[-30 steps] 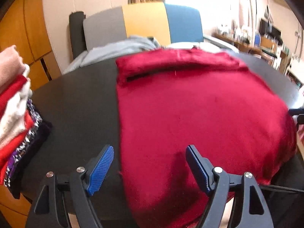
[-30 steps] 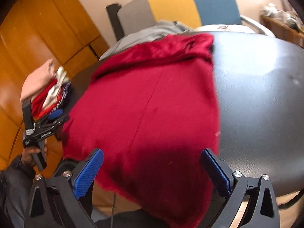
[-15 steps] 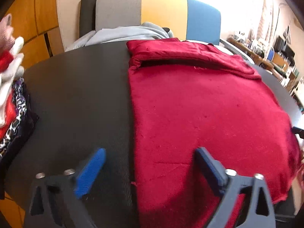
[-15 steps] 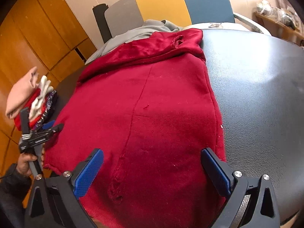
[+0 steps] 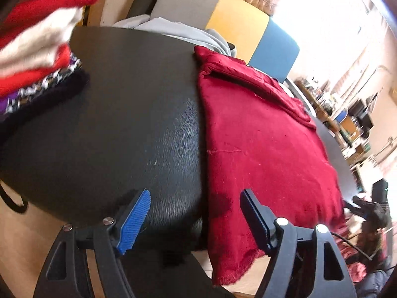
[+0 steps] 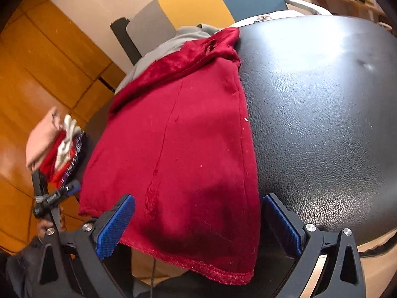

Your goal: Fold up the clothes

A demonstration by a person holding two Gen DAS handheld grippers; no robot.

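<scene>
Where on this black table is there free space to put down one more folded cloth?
Two bare patches on the table: a wide one on the red garment's right side, out to the table rim, and a narrower one between the garment and the stack of folded clothes. The far edge is crowded, with a grey garment against the chair.

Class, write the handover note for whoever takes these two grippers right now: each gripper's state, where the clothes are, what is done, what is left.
Left gripper: jaws closing, nothing gripped; the red garment's left edge lies between them.
Right gripper: open, empty, straddling the garment's near right corner.
Garment: spread on the black table, far end folded over, near hem hanging off the edge.
Done: a stack of folded clothes at the table's left.
Left: grip both near corners and fold; a grey garment waits behind.
</scene>
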